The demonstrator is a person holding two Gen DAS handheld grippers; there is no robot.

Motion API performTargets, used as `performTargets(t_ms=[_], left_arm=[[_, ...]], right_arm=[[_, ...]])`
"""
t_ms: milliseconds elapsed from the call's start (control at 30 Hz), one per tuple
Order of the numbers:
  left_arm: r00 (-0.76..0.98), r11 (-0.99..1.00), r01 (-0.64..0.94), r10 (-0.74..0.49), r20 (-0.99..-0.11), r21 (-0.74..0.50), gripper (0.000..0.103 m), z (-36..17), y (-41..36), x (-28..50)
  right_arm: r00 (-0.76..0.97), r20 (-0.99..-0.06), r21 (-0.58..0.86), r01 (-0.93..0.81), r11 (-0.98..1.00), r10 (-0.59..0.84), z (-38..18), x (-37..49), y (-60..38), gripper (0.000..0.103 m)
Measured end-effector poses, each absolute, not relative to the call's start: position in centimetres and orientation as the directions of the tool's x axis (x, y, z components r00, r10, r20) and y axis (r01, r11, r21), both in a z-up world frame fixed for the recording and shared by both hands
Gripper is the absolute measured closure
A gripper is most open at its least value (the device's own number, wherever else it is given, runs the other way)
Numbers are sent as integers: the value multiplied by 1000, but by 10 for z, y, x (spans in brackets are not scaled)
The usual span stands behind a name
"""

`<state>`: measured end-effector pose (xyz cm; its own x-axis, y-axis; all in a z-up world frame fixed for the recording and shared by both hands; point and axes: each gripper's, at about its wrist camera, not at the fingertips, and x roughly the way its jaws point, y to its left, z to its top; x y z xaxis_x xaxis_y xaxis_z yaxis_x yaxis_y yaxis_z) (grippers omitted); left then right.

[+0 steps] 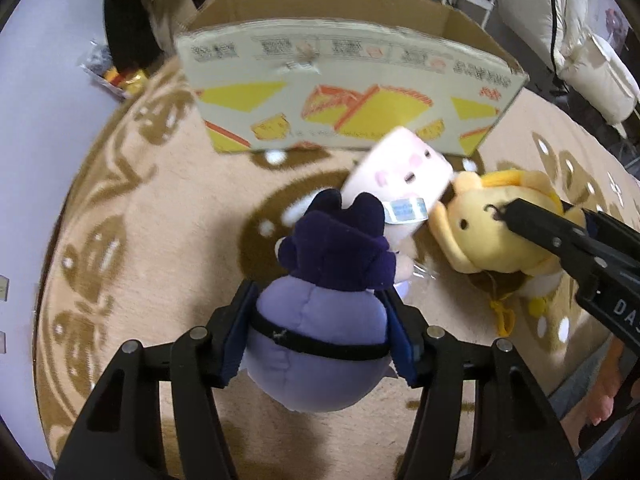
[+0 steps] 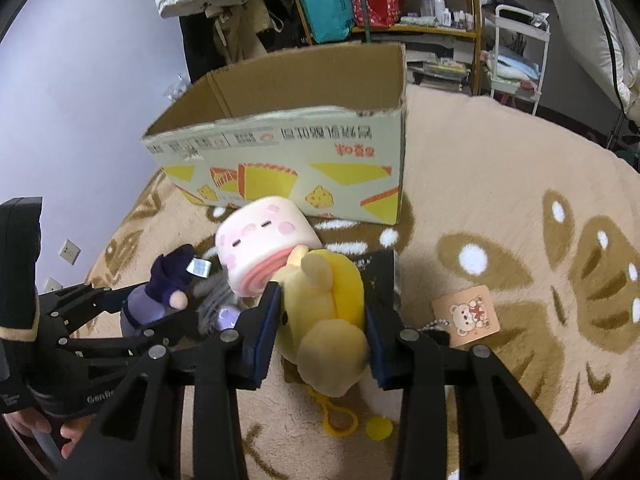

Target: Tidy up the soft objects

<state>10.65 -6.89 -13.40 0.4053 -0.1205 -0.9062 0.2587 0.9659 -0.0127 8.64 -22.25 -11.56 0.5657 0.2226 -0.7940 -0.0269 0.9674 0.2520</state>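
Purple plush [image 1: 320,320], yellow plush [image 2: 324,312], both clamped

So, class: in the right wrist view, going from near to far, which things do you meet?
Yellow plush in the right gripper → pink roll plush → cardboard box → shelf.

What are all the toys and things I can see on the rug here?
Purple plush doll with dark hair: one, purple, between the left tool's pads.
Yellow plush animal: one, yellow, between the right tool's pads.
Pink roll-cake plush: one, pink and white, on the rug before the box.
Open cardboard box: one, tan with yellow prints, behind the toys.
Bear paper tag: one, peach, right of the yellow plush.
Patterned rug: one, beige and brown, underneath.
Left tool: one, black.
Right tool: one, black.
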Motion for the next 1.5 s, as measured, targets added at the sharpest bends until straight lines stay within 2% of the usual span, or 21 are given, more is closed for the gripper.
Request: performTargets(t_ms=[167, 500, 867, 1167, 1500], left_arm=[[490, 975, 216, -63, -869, 51, 44, -120, -59, 105], [556, 990, 136, -38, -830, 46, 44, -105, -43, 106], [612, 991, 124, -39, -790, 47, 43, -95, -40, 104], [760, 993, 68, 11, -650, 96, 43, -62, -35, 90], [858, 994, 41, 19, -513, 104, 43, -35, -32, 90]], right_arm=[[609, -762, 260, -26, 965, 221, -105, 78, -228, 63], [683, -698, 274, -23, 961, 215, -85, 69, -238, 64], [755, -626, 275, -23, 961, 197, -63, 62, -245, 64], [874, -466, 259, -16, 966, 140, -24, 38, -252, 65], [933, -351, 150, -27, 988, 79, 8, 34, -231, 65]])
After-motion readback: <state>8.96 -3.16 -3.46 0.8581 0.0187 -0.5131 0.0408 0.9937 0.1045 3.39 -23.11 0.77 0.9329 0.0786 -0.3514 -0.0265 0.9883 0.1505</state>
